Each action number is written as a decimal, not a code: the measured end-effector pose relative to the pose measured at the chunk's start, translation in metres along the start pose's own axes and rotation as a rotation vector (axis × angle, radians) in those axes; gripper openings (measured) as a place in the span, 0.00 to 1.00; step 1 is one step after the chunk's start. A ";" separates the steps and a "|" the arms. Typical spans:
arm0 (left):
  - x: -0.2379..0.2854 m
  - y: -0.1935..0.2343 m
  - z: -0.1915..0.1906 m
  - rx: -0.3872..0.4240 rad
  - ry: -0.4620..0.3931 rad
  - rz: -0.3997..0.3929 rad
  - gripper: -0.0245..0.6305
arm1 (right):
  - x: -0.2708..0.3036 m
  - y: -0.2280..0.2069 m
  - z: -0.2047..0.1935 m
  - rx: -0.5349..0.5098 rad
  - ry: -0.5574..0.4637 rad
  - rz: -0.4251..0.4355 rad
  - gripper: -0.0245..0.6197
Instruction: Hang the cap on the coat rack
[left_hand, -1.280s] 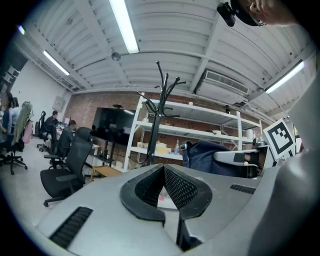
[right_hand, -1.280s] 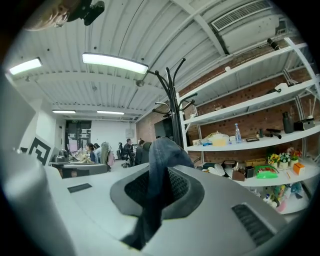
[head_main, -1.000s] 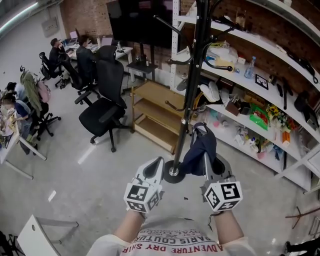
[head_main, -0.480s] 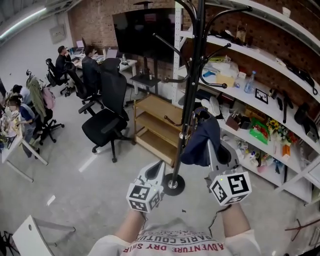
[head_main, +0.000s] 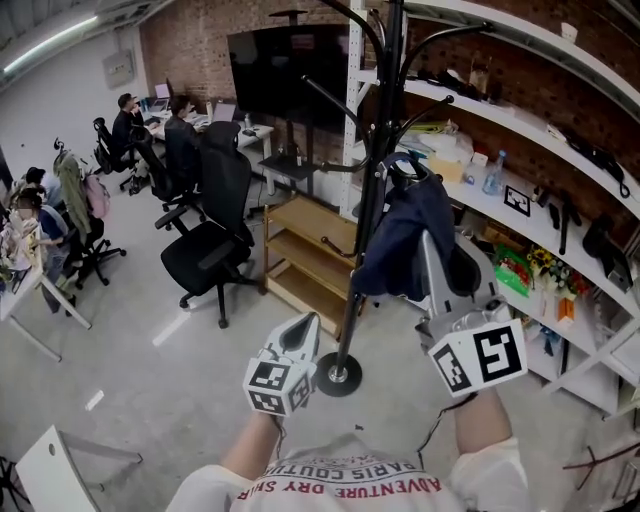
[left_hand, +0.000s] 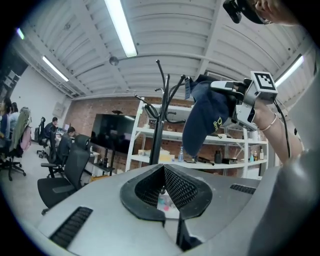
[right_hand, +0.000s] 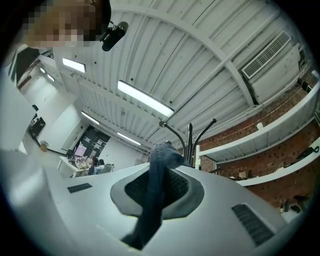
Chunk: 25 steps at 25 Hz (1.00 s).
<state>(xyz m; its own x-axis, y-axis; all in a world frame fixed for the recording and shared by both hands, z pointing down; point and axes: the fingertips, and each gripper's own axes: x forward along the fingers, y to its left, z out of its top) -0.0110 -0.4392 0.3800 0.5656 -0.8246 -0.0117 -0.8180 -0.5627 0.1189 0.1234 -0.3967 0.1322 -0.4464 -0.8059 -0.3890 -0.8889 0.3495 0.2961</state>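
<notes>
Head view puts the left tongs (head_main: 305, 322) closed on nothing, low beside the coat rack (head_main: 372, 190), while the navy cap (head_main: 405, 235) hangs clamped in the right tongs (head_main: 428, 250) held high by the upper hooks, so hooking it and letting go apparently remain.

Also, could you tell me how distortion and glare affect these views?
Head view: evenly lit, white metal shelves bowed by the lens. Left gripper view: fisheye with dark corners, ceiling strip light blown out. Right gripper view: same dark rim, dark blue fabric cap blurred close up.
</notes>
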 end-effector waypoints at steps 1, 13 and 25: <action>0.000 0.002 0.001 -0.002 -0.001 0.004 0.05 | 0.002 0.000 0.006 -0.005 -0.009 0.003 0.08; -0.002 0.002 0.002 0.000 0.018 0.002 0.05 | 0.034 -0.003 0.043 -0.029 -0.056 0.016 0.08; 0.001 -0.010 -0.022 -0.030 0.052 -0.037 0.05 | 0.070 -0.016 -0.030 -0.023 0.086 -0.060 0.08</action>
<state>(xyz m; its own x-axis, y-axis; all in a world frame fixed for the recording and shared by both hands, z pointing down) -0.0003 -0.4330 0.4008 0.6009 -0.7986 0.0350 -0.7933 -0.5904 0.1487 0.1094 -0.4728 0.1263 -0.3814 -0.8634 -0.3301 -0.9106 0.2893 0.2953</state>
